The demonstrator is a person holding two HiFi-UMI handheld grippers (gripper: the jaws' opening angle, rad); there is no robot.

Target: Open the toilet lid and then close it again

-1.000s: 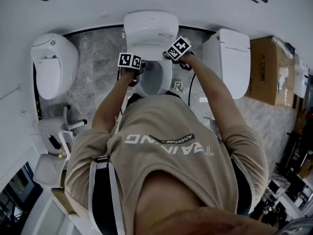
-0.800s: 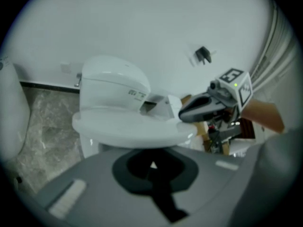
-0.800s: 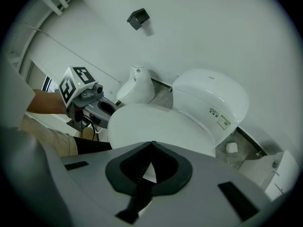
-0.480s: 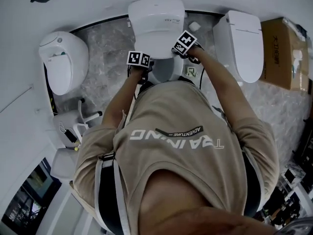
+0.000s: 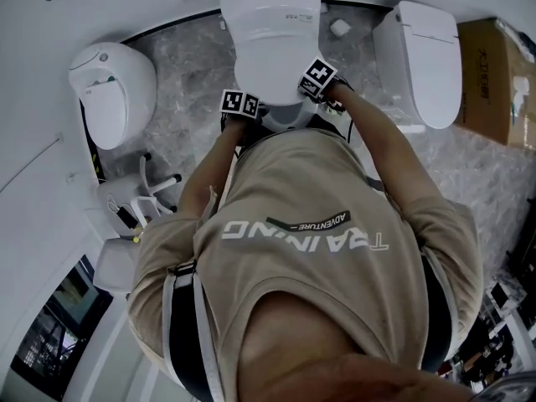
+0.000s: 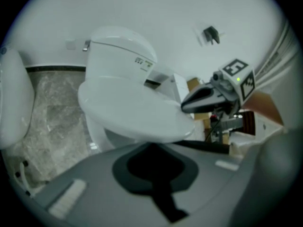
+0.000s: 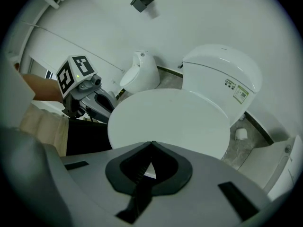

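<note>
I stand bent over the white toilet in the middle, with one of my tongs in each hand. My left tongs (image 6: 154,148) are shut, tips together, with nothing between them. My right tongs (image 7: 151,144) are shut too (just a tiny slit of white shows behind the tips). Both sit at the front edge of the toilet lid (image 7: 175,122), the left at its left side and the right at its right side. I cannot tell if they press on it. The lid is part way down, its front edge lifted off the bowl (image 6: 97,134). Another toilet (image 5: 113,90) stands to the left and one more (image 5: 419,48) to the right, on the grey stone floor (image 5: 188,65).
</note>
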